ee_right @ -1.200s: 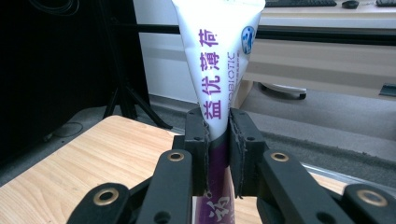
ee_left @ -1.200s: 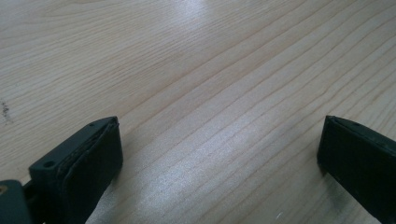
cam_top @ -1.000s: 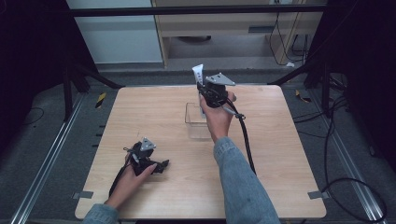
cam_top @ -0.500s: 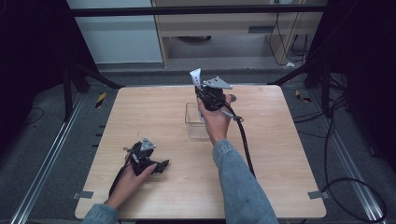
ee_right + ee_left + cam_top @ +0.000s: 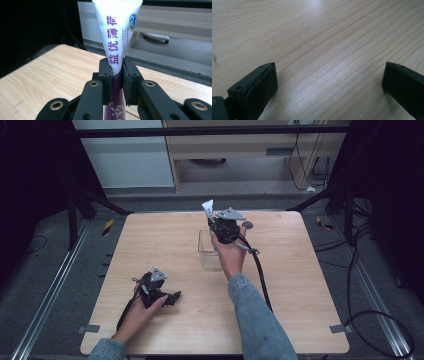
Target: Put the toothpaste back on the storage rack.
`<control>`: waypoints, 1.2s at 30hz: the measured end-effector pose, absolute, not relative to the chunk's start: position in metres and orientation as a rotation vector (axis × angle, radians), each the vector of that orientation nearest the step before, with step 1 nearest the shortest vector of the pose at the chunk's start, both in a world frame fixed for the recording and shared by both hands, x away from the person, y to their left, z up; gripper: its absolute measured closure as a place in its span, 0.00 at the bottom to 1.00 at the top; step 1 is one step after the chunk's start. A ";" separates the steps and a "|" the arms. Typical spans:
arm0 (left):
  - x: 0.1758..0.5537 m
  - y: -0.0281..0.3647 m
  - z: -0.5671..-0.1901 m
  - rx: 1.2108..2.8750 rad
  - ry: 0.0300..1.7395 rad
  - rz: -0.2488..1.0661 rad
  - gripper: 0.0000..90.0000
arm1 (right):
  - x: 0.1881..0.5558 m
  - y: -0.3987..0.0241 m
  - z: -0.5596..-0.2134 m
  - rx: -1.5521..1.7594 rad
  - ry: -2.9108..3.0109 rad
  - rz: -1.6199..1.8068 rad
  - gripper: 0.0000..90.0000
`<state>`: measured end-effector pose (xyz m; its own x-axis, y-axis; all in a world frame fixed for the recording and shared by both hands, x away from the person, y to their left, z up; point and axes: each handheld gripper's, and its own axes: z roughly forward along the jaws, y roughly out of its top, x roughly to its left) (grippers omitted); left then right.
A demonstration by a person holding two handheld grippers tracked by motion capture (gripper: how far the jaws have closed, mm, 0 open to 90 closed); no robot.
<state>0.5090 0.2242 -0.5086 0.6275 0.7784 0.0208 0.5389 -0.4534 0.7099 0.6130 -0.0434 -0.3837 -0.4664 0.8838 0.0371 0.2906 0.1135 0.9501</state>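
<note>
Two grippers are in play. On the left, the left gripper rests low on the table with its fingers spread wide and nothing between them. Farther right, the right gripper is raised above a clear box, its fingers pinching a tube across its middle, flat crimped end upward. The tube looks light and soft, its glossy skin likely slippery; a hard squeeze could dent it or push paste out. The stiffer crimped end or the shoulder near the cap seems the safer hold.
</note>
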 end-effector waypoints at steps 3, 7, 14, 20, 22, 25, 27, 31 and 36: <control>0.509 0.224 -0.509 2.169 1.026 0.454 0.00 | 0.612 -0.043 -0.388 1.142 1.843 1.350 0.88; 0.509 0.224 -0.509 2.169 1.026 0.454 0.00 | 0.609 -0.040 -0.390 1.129 1.854 1.330 0.88; 0.509 0.224 -0.509 2.169 1.026 0.454 0.00 | 0.610 -0.040 -0.394 1.132 1.867 1.318 0.88; 0.509 0.224 -0.509 2.169 1.026 0.454 0.00 | 0.611 -0.038 -0.398 1.138 1.882 1.305 0.88; 0.509 0.224 -0.509 2.169 1.026 0.454 0.00 | 0.610 -0.038 -0.399 1.134 1.886 1.304 0.88; 0.509 0.224 -0.509 2.169 1.026 0.454 0.00 | 0.610 -0.036 -0.401 1.131 1.897 1.298 0.88; 0.509 0.224 -0.509 2.169 1.026 0.454 0.00 | 0.609 -0.036 -0.402 1.136 1.904 1.294 0.88; 0.509 0.224 -0.509 2.169 1.026 0.454 0.00 | 0.608 -0.037 -0.404 1.132 1.909 1.289 0.88; 0.509 0.224 -0.509 2.169 1.026 0.454 0.00 | 0.608 -0.040 -0.406 1.135 1.917 1.279 0.88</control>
<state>0.5090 0.2242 -0.5086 0.6275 0.7783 0.0212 0.5386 -0.4535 0.7101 0.6080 -0.0397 -0.4058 -0.4810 0.8767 0.0006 0.3367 0.1842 0.9234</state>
